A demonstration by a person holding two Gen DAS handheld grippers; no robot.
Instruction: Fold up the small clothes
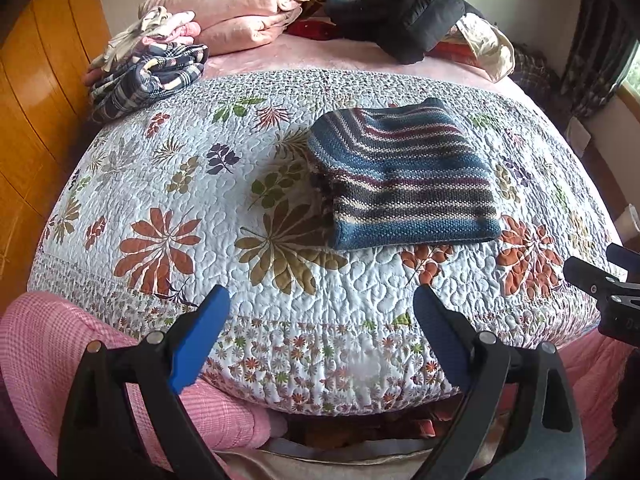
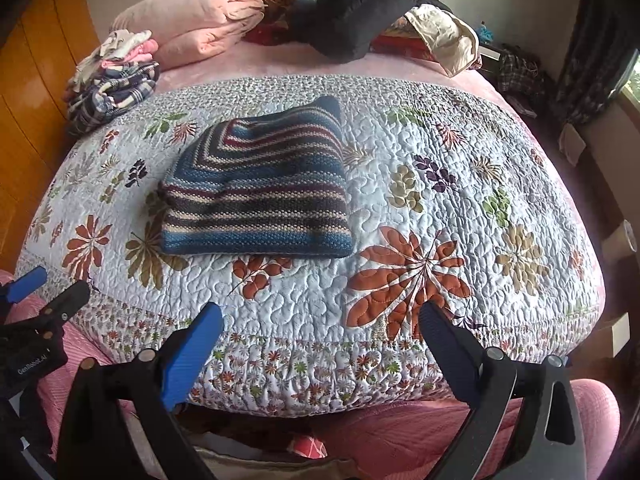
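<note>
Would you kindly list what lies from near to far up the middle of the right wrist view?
Right tool with fingers apart → floral quilt → folded striped knit → pink sheet → black garment at the headboard.

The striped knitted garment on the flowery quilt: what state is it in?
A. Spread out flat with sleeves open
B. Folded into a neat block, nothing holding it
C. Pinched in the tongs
B: the striped knitted garment lies folded on the quilt, both tongs open and clear of it.
</note>
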